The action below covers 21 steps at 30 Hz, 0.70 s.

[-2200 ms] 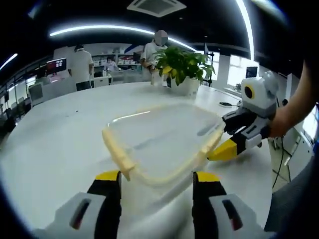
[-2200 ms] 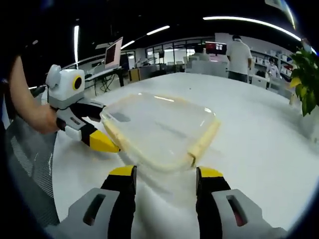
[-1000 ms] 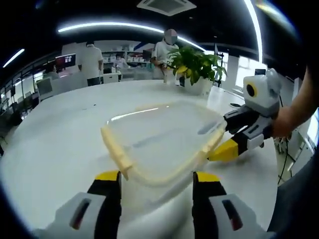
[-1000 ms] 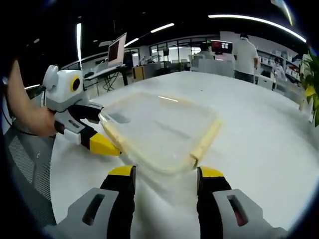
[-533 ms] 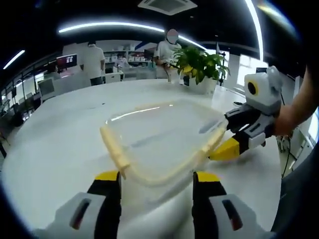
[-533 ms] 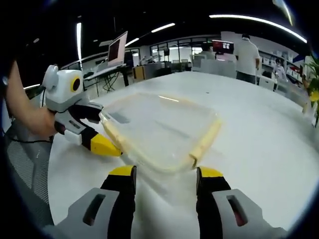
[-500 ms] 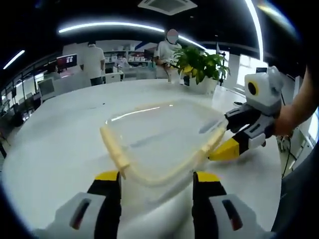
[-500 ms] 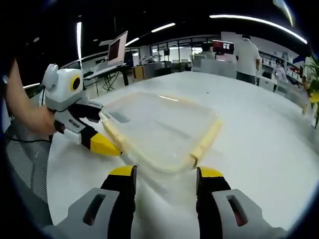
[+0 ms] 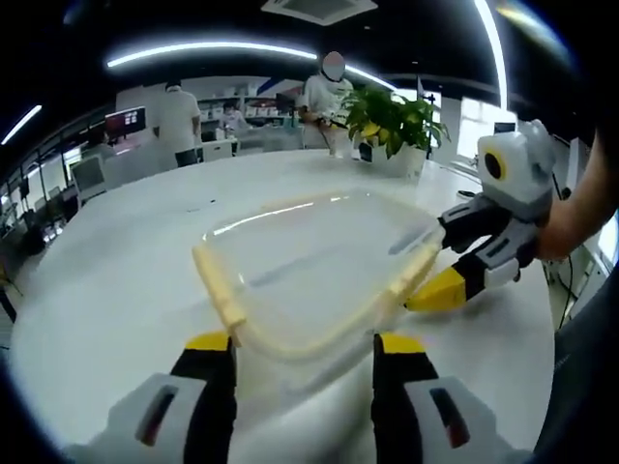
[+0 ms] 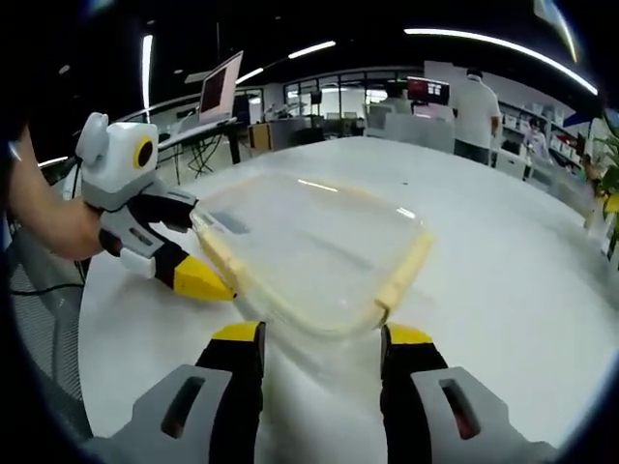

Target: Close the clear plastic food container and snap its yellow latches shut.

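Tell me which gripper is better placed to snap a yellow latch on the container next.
Right, but only narrowly. The right gripper is open, with its yellow tip against the end of a latch on the container. The left gripper sits much the same at a latch, so either could start.

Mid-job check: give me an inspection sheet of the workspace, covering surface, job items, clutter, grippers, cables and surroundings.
Surface: round white table, glossy.
Job's things: clear plastic food container with its lid lying on top; pale yellow latches along the sides, whether snapped I cannot tell.
Clutter: green potted plant in a white pot at the far table edge.
Grippers: left gripper open, its jaws in front of the container's near corner; right gripper open, likewise at the opposite corner.
Cables: thin dark cable on the table near the plant.
Surroundings: open office with desks, monitors and standing people.
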Tool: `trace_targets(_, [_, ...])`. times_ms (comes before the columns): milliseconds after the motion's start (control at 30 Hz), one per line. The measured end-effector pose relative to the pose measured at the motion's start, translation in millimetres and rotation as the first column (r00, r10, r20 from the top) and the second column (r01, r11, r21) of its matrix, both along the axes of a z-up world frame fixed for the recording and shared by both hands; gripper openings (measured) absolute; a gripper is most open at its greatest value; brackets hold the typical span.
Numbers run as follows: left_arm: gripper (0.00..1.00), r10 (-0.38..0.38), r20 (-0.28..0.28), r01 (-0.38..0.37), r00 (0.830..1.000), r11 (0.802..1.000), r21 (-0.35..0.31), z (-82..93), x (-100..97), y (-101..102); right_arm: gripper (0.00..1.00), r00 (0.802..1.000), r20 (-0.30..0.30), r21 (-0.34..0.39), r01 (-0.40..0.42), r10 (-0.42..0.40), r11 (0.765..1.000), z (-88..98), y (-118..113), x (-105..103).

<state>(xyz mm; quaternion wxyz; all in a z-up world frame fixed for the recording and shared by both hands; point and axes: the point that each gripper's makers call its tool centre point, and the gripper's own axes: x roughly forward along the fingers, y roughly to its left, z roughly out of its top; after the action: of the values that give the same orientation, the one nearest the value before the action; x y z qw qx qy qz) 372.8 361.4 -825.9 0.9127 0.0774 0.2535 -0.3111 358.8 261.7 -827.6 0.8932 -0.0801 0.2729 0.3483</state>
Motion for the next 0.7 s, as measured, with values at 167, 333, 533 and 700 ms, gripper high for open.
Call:
trace_targets(167, [0.50, -0.007, -0.001, 0.007, 1.000, 1.000, 0.010, -0.1, 9.1, 5.9, 0.45, 1.000, -0.001, -0.009, 0.003, -0.003, 1.000, 0.2, 4.2, 9.7])
trace_targets(333, [0.49, -0.001, -0.004, 0.001, 1.000, 1.000, 0.021, -0.8, 16.6, 8.6, 0.45, 1.000, 0.004, -0.029, 0.009, -0.009, 1.000, -0.6, 8.0, 16.7])
trace_targets(533, [0.49, -0.001, -0.003, 0.002, 1.000, 1.000, 0.028, -1.7, 26.7, 11.9, 0.44, 1.000, 0.006, -0.035, 0.019, -0.019, 0.999, -1.1, 9.9, 27.3])
trace_targets(700, [0.49, 0.001, 0.003, -0.001, 1.000, 0.999, 0.033, -2.2, 34.9, 13.1, 0.43, 1.000, 0.008, -0.040, 0.016, -0.015, 0.999, -1.4, 10.2, 35.4])
